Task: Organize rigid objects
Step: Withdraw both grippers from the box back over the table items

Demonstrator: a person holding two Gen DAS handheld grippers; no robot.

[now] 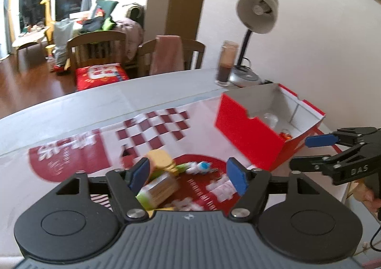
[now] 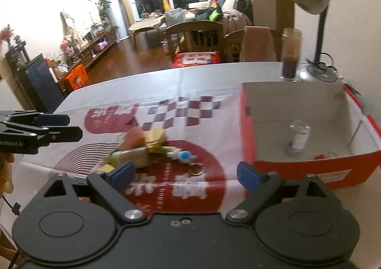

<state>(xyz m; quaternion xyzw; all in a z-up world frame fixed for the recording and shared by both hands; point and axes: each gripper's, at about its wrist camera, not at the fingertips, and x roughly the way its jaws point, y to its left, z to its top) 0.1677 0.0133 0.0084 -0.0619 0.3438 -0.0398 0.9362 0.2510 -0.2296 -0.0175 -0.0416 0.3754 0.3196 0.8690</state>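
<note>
Left wrist view: left tongs (image 1: 188,175) and right tongs (image 1: 307,151) gape, empty.

The left wrist camera is sitting just behind the left gripper (image 1: 189,173), looking forward and downward across the table (image 1: 83,112) from close above it, with the red box (image 1: 247,135) to its right. The right wrist camera is riding behind the right gripper (image 2: 185,175), facing the same way, nearer the box. Both views are sharing the pile of small items (image 2: 147,147), the lamp (image 1: 258,13) and the chairs (image 2: 195,35); each is catching the other gripper at its edge.
</note>
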